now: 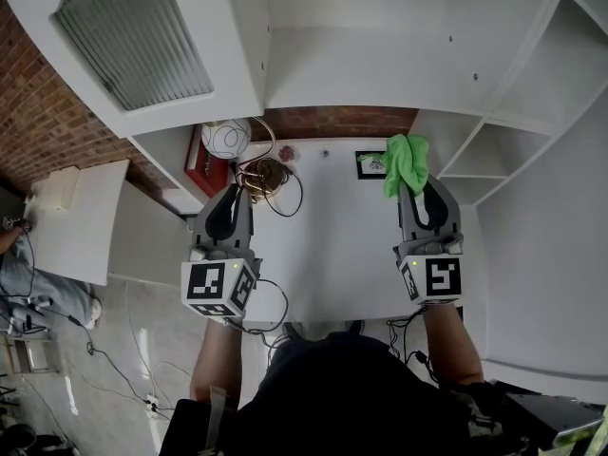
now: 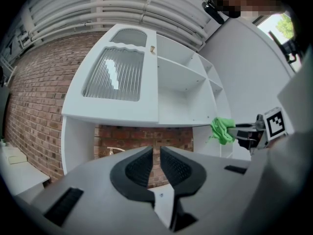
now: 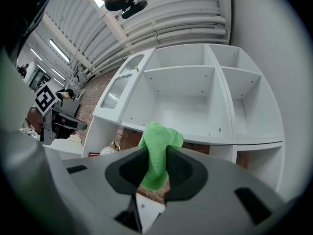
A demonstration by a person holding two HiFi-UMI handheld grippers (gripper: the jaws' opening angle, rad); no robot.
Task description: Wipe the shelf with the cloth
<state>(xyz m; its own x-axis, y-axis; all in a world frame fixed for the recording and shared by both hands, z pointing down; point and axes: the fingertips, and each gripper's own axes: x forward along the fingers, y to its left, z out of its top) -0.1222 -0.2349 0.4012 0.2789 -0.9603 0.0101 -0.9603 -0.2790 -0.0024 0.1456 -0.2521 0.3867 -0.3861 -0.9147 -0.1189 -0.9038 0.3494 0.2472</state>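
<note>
The right tool [image 3: 156, 156] is clamping the crumpled bright green microfibre cloth [image 3: 159, 137], with a wad standing proud of its tips, probably so that fabric rather than plastic meets the surface. Ahead and above it, the white wooden open shelf unit [image 3: 188, 109] is not yet being touched. The left tool [image 2: 157, 155], pinched together on nothing, is hovering alongside over the white bench [image 1: 332, 245], seemingly just out of the way.

The left tongs [image 1: 239, 190] and right tongs [image 1: 418, 194] are grey shells with black ribbed pads [image 2: 140, 167]. Each bears a white cube [image 1: 219, 288] with black square markers and a small green light. The person wears a dark top [image 1: 351, 388].
</note>
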